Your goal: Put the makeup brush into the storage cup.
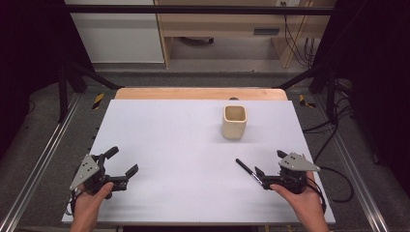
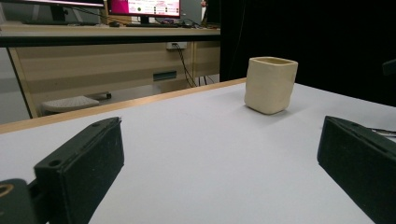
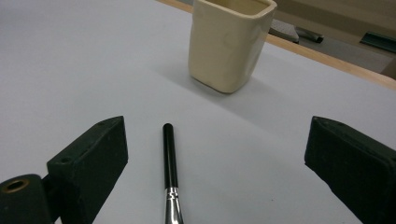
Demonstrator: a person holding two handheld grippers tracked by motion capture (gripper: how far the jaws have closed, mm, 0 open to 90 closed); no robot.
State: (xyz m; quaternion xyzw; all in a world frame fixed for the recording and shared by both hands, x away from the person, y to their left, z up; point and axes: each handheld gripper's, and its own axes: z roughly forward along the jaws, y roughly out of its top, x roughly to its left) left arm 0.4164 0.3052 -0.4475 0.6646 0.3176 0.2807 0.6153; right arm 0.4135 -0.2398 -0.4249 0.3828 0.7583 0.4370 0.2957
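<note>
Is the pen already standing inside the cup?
No, the pen lies flat on the table between the open right gripper jaws, apart from the cup.

Slim black pen (image 3: 169, 158) with a silver band and metal lower end, lying flat on the white table (image 1: 183, 145), between the wide-open jaws of the right gripper (image 1: 270, 170), nearer its left jaw, touching neither. Black end pointing away from the gripper toward the cream, square-mouthed cup (image 3: 229, 42). Cup upright, open top, standing well ahead of the gripper, beyond the pen's far end.
</note>
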